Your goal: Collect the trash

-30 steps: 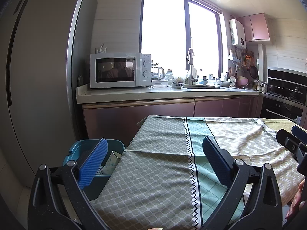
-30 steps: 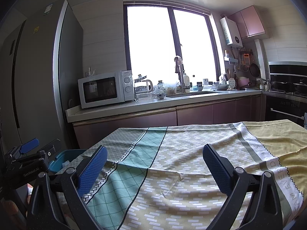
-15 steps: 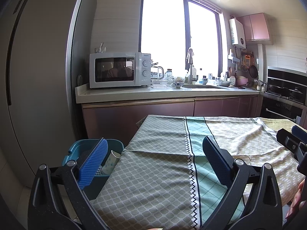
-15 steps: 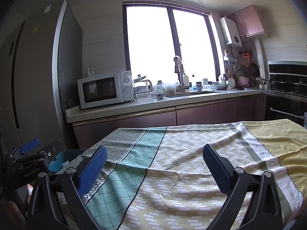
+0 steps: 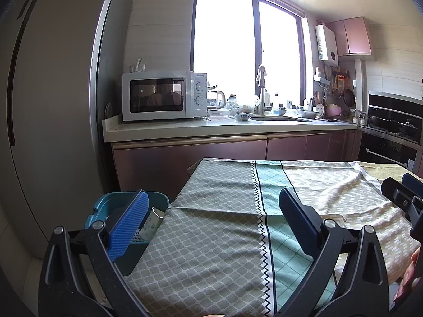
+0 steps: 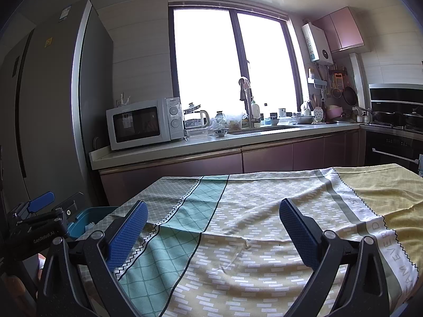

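A blue bin [image 5: 105, 206] stands on the floor at the table's left end, with a white paper cup [image 5: 150, 223] lying inside it. The same blue bin [image 6: 87, 219] shows low at the left in the right wrist view. My left gripper [image 5: 211, 224] hangs open over the patterned tablecloth [image 5: 216, 237], nothing between its blue pads. My right gripper [image 6: 211, 229] is open too, above the tablecloth [image 6: 251, 224], holding nothing. No loose trash shows on the cloth. The other gripper's body appears at the edge of each view.
A kitchen counter [image 5: 185, 129] runs behind the table with a white microwave [image 5: 164, 95], a kettle and a sink. A tall grey fridge [image 5: 53, 105] stands at the left. An oven and stove [image 5: 391, 137] are at the right. A hand [image 5: 408, 277] holds the right gripper.
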### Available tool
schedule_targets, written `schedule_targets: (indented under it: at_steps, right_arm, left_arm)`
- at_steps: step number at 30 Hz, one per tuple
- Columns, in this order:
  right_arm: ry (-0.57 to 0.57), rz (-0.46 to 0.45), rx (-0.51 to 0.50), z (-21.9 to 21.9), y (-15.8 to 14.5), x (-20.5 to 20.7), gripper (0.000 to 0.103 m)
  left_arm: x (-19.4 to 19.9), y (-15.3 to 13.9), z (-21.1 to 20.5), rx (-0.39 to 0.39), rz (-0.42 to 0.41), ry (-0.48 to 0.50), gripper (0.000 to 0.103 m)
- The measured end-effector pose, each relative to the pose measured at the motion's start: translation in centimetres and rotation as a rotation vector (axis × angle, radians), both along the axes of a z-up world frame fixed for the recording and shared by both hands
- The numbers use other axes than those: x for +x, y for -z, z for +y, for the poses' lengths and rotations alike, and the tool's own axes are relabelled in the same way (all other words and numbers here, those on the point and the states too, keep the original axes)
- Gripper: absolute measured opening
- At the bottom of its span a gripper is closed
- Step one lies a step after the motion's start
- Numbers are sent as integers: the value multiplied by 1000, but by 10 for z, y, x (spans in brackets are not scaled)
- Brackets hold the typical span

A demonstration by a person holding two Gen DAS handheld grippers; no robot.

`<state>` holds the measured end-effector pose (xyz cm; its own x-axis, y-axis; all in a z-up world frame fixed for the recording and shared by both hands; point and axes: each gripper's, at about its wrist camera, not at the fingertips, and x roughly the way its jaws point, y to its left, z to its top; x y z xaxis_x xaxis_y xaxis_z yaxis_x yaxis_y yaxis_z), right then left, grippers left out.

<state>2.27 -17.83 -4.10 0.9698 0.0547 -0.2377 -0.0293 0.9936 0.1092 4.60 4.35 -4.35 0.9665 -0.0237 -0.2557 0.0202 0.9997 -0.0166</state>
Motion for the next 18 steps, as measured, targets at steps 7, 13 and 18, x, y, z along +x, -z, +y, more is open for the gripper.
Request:
schedule_targets:
  at_steps: [7,13,18]
  right_arm:
    - [1,1,-1,0,0,0,96]
    - [3,-3,2,-1,0,0,96]
    - [2,-2,1,-1,0,0,96]
  left_arm:
    - [2,1,-3,2,3,6,97]
    - [2,1,-5,4,1,9,97]
    - [2,1,-6,2,3,12,97]
